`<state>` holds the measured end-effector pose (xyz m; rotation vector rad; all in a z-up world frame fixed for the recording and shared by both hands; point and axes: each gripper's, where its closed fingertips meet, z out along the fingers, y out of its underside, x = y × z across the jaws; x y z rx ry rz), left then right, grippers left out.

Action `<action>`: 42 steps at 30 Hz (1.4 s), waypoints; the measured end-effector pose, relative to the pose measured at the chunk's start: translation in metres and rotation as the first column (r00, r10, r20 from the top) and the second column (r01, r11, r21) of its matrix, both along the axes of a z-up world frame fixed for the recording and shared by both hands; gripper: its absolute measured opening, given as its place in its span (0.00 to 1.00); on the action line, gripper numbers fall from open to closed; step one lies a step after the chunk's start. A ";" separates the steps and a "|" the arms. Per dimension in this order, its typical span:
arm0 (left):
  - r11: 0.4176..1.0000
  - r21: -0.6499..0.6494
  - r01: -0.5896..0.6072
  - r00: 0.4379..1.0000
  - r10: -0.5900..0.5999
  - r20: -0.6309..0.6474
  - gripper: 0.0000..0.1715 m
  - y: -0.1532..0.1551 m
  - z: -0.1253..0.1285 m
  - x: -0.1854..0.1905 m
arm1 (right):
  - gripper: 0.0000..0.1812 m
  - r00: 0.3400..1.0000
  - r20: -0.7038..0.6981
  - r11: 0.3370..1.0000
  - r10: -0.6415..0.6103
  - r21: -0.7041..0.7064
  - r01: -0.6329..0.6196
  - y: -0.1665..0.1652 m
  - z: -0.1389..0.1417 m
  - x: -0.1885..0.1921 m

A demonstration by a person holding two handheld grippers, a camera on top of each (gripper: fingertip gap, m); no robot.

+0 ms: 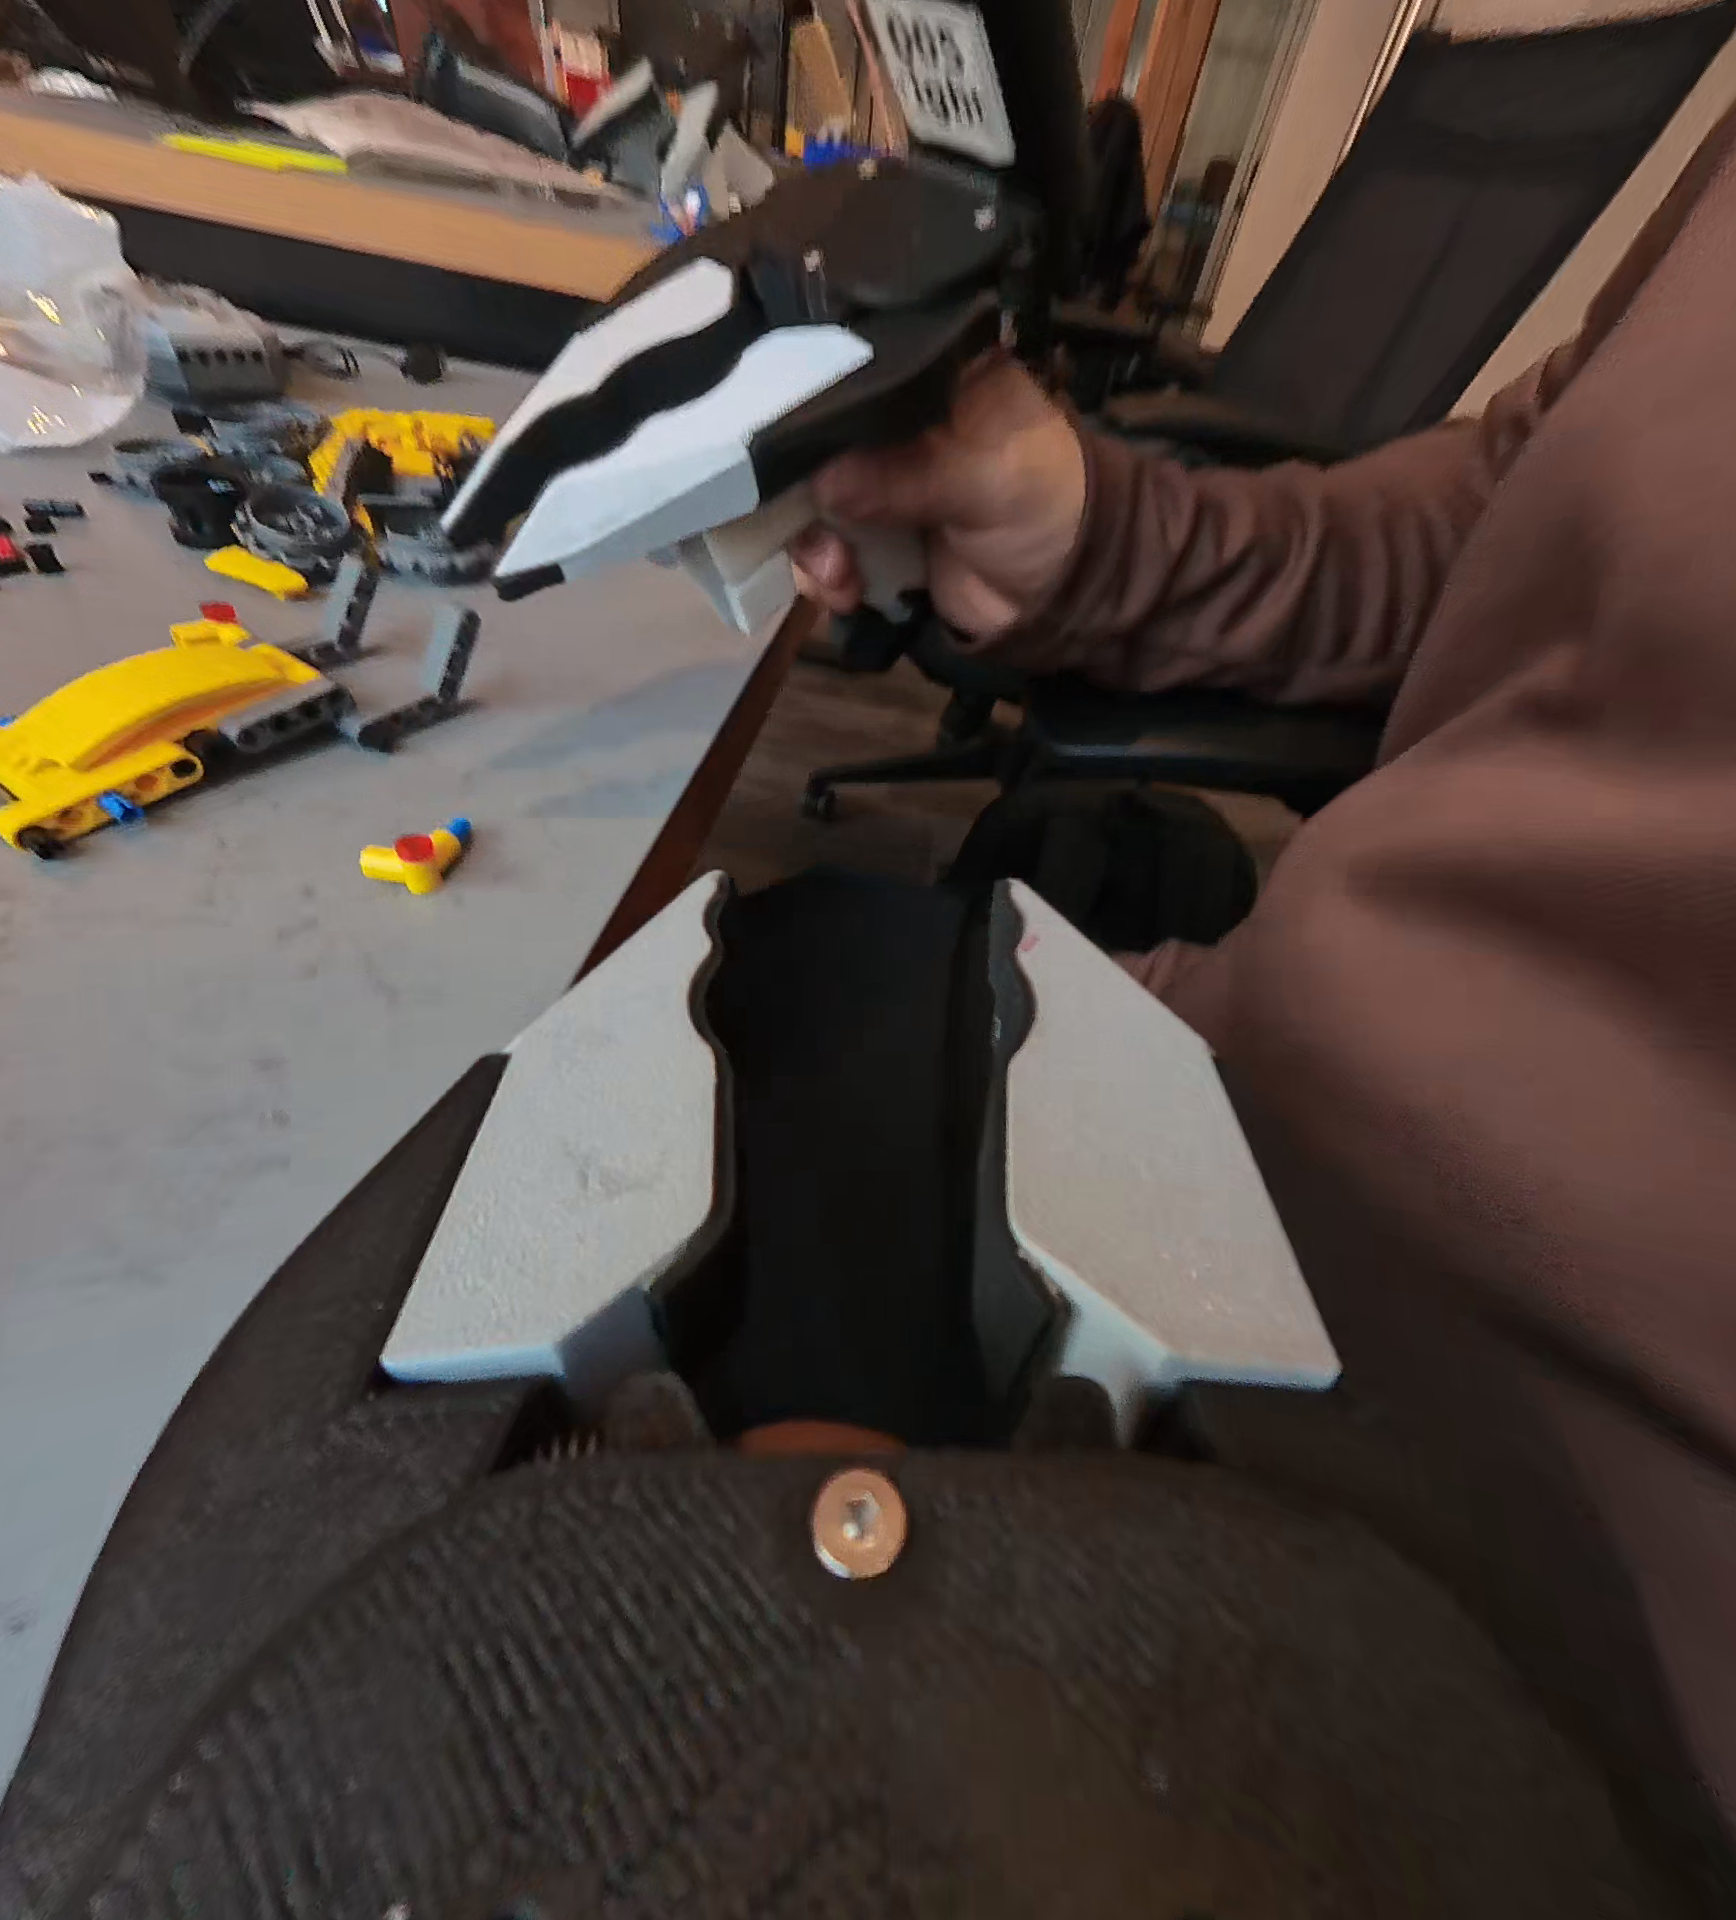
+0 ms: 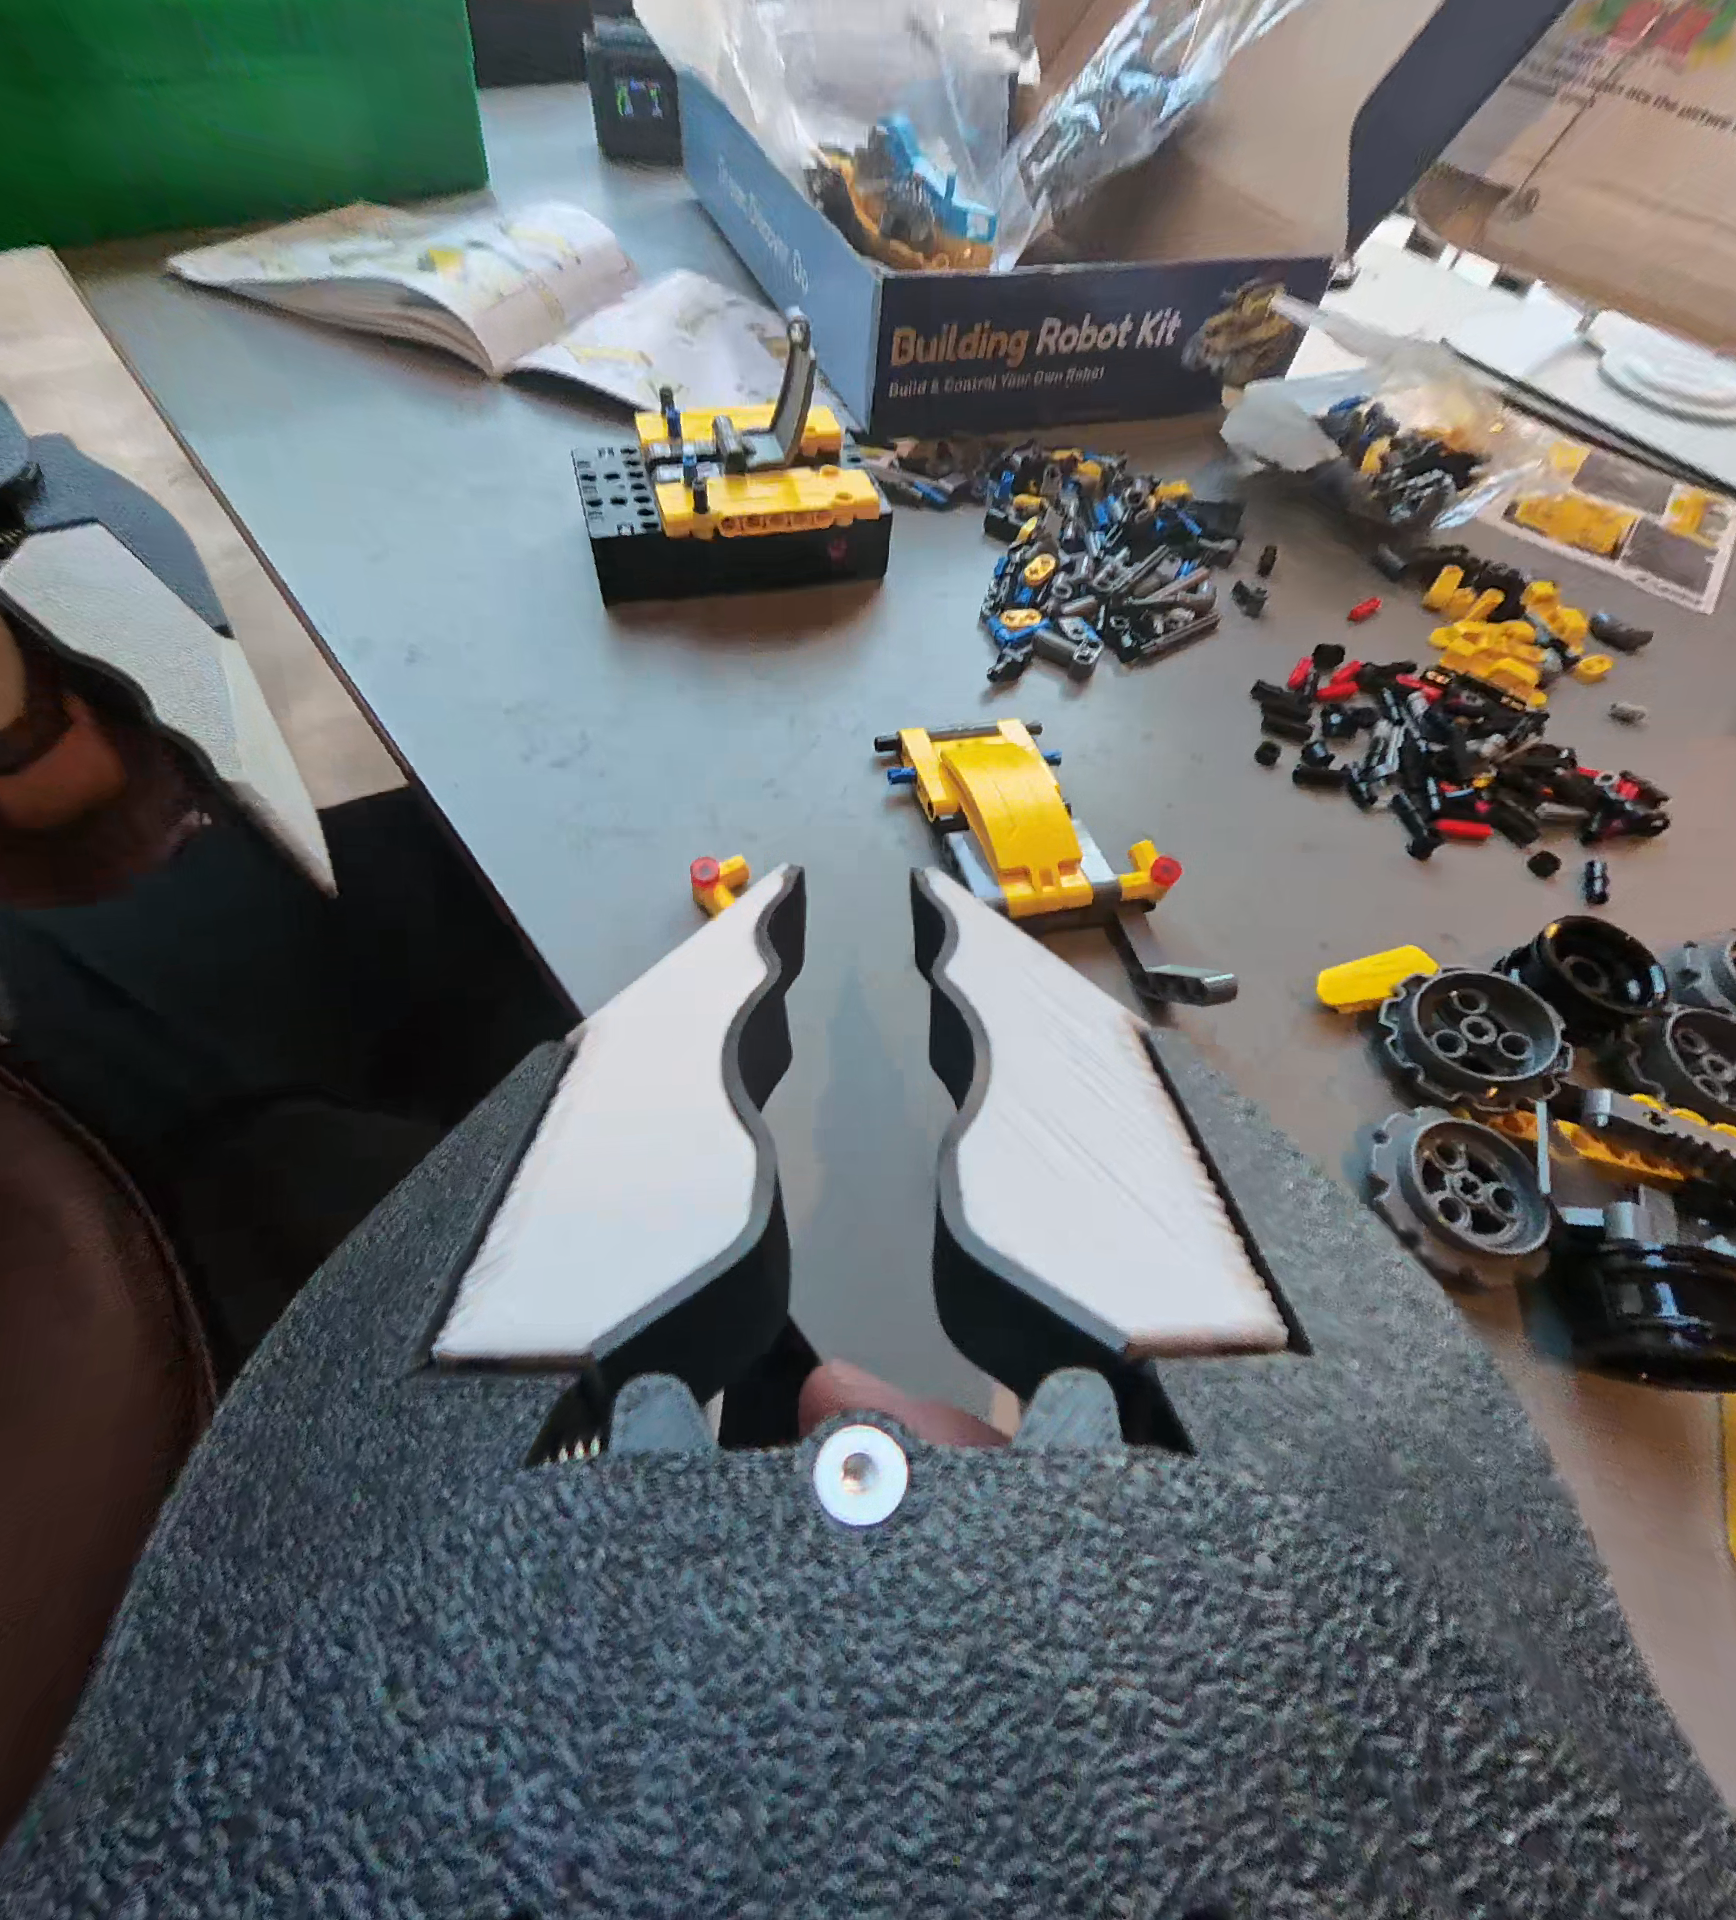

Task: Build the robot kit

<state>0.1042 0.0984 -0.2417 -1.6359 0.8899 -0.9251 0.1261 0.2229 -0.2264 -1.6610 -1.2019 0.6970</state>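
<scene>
My right gripper (image 2: 856, 883) is open and empty, held low over the grey table (image 2: 552, 675). A yellow curved brick assembly (image 2: 1009, 821) lies just beyond its right fingertip. A small yellow piece with a red stud (image 2: 718, 878) lies by its left fingertip. My left gripper (image 1: 859, 894) is open and empty, off the table's near edge (image 1: 698, 790), pointing at a dark office chair. The left wrist view also shows the right gripper (image 1: 490, 556), held by a hand (image 1: 947, 499), and the yellow assembly (image 1: 126, 727) and small piece (image 1: 417, 852) on the table.
A black block with yellow parts (image 2: 739, 509), an open kit box (image 2: 1040, 343), a booklet (image 2: 469, 281) and bags of parts stand at the back. Piles of small pieces (image 2: 1092, 561) (image 2: 1446, 748) and black wheels (image 2: 1466, 1039) lie on the right. An office chair (image 1: 1051, 727) stands beside the table.
</scene>
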 end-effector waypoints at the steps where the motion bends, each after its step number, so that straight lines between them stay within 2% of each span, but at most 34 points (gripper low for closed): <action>1: 1.000 0.004 -0.008 0.999 0.008 0.031 0.27 0.004 0.007 -0.001 | 0.11 1.000 -0.027 1.000 -0.003 0.019 0.003 0.003 0.004 -0.001; 4: 0.999 0.026 -0.044 0.995 0.042 0.092 0.27 0.020 0.026 -0.006 | 0.11 0.996 -0.080 0.998 -0.026 0.058 0.031 0.014 0.009 -0.003; 7: 0.995 0.066 -0.068 0.995 0.063 0.077 0.25 0.037 0.031 -0.011 | 0.12 0.996 -0.039 0.994 -0.082 0.071 0.085 0.027 -0.003 -0.003; 12: 0.998 0.070 0.003 1.000 -0.004 0.011 0.26 0.044 0.023 -0.016 | 0.11 0.995 0.015 0.995 -0.095 0.039 0.094 0.034 -0.010 -0.007; 15: 0.998 0.047 0.037 0.997 -0.040 0.069 0.27 0.039 0.030 -0.020 | 0.11 0.994 0.025 0.994 -0.104 0.015 0.104 0.038 -0.009 -0.011; 21: 0.998 0.024 -0.066 0.997 0.065 0.046 0.26 0.050 0.034 -0.037 | 0.14 0.995 -0.005 0.994 -0.102 -0.031 0.101 0.032 -0.010 -0.021; 24: 0.996 0.012 -0.089 0.996 0.089 -0.005 0.24 0.056 0.025 -0.044 | 0.13 0.995 0.017 0.995 -0.100 0.007 0.099 0.026 -0.013 -0.014; 26: 0.996 0.008 -0.084 0.996 0.084 -0.010 0.23 0.058 0.030 -0.044 | 0.14 0.994 0.010 0.994 -0.108 0.008 0.108 0.021 -0.011 -0.006; 29: 0.988 0.045 -0.149 0.984 0.153 -0.096 0.21 0.075 0.030 -0.050 | 0.16 0.989 -0.019 0.989 -0.147 -0.009 0.147 0.017 -0.004 0.006; 34: 0.999 -0.006 -0.053 0.934 0.048 -0.355 0.22 0.083 -0.001 -0.043 | 0.16 0.992 -0.049 0.993 -0.119 -0.033 0.117 -0.002 -0.004 0.009; 37: 0.993 0.109 -0.042 0.867 0.090 -0.491 0.17 0.103 -0.006 -0.045 | 0.16 0.997 -0.030 0.997 -0.072 -0.021 0.071 -0.014 -0.007 0.005; 40: 0.991 0.094 0.095 0.847 -0.031 -0.531 0.14 0.101 -0.001 -0.031 | 0.16 0.999 -0.037 0.999 -0.034 -0.032 0.032 -0.024 -0.005 0.000; 42: 0.972 0.090 0.216 0.797 -0.123 -0.592 0.13 0.096 -0.003 -0.025 | 0.16 0.999 -0.034 1.000 -0.006 -0.027 0.006 -0.031 -0.003 -0.003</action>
